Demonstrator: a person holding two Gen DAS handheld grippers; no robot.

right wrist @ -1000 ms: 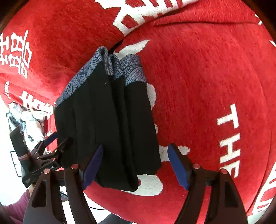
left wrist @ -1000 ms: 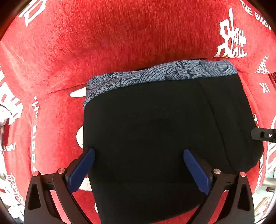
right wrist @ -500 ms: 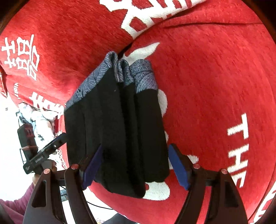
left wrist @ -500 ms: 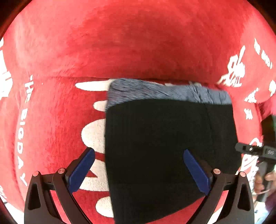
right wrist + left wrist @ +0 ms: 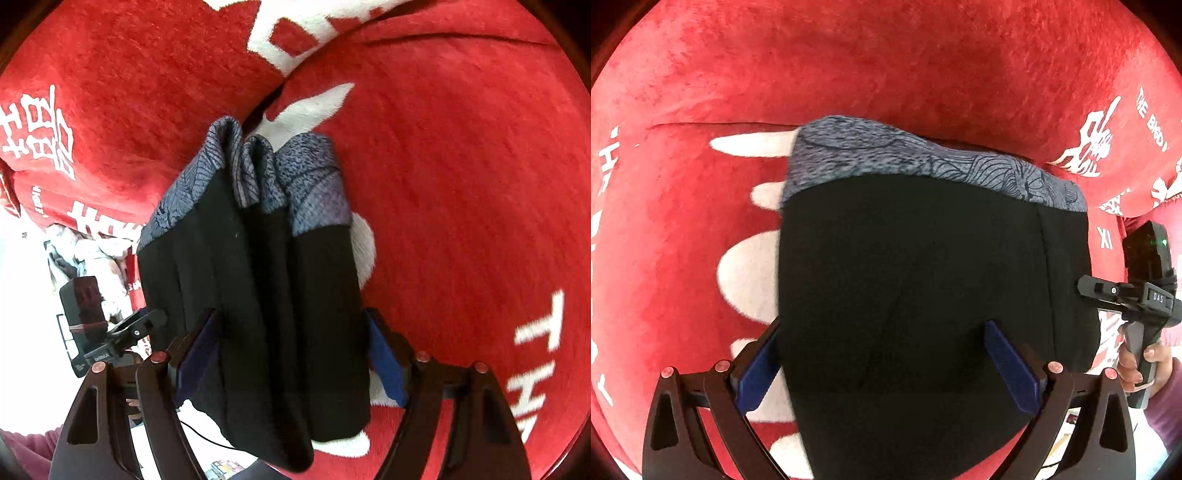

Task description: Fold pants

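The black pants (image 5: 923, 295) with a grey patterned waistband (image 5: 923, 166) lie folded in a thick stack on a red plush cover (image 5: 849, 74). My left gripper (image 5: 886, 362) is open, its blue pads at either side of the stack's near end; the left pad is partly behind the fabric. In the right wrist view the folded pants (image 5: 258, 295) show several layers edge-on. My right gripper (image 5: 291, 354) is open and straddles the stack, with the fabric between its jaws.
The red cover (image 5: 461, 184) carries white lettering and shapes. The other gripper and the hand holding it show at the right edge (image 5: 1145, 302) in the left wrist view. A heap of light clothes (image 5: 85, 251) lies at the left beyond the cover's edge.
Both grippers have moved closer over the folded pants, so the stack sits between each pair of jaws. The jaws stayed open throughout.
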